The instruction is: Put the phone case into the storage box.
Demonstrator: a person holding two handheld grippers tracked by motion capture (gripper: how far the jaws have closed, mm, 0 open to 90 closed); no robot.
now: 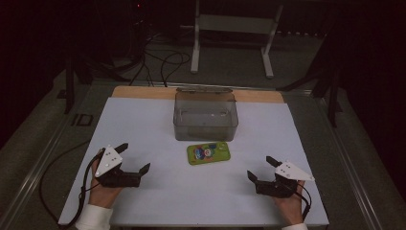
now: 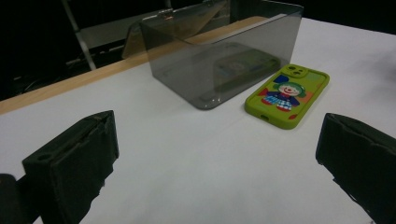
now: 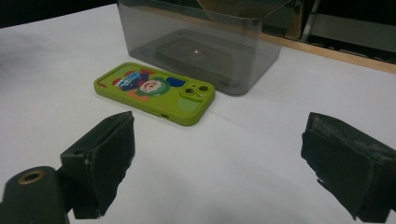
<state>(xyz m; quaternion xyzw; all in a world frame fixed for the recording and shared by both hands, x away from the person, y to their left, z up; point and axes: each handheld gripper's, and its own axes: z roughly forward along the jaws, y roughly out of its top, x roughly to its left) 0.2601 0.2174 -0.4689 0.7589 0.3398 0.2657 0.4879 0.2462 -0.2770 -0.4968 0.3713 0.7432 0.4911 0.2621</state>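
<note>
White table [image 1: 143,120], green cartoon-printed phone case [image 1: 208,153]

Left gripper [image 1: 135,156] and right gripper [image 1: 260,168]: fingers spread wide, nothing held.

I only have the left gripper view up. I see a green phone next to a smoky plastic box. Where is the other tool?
Observer: In the high view the right tool rests on the white sheet, on the phone's far side from the left tool, jaws spread open.
Operator: Is anything inside the box?
Observer: The box looks empty from above; its lid is tipped back behind it.
Operator: Which way does the phone's camera end point?
Observer: In the right gripper view the phone's lenses sit at the end nearer the right tool.
</note>
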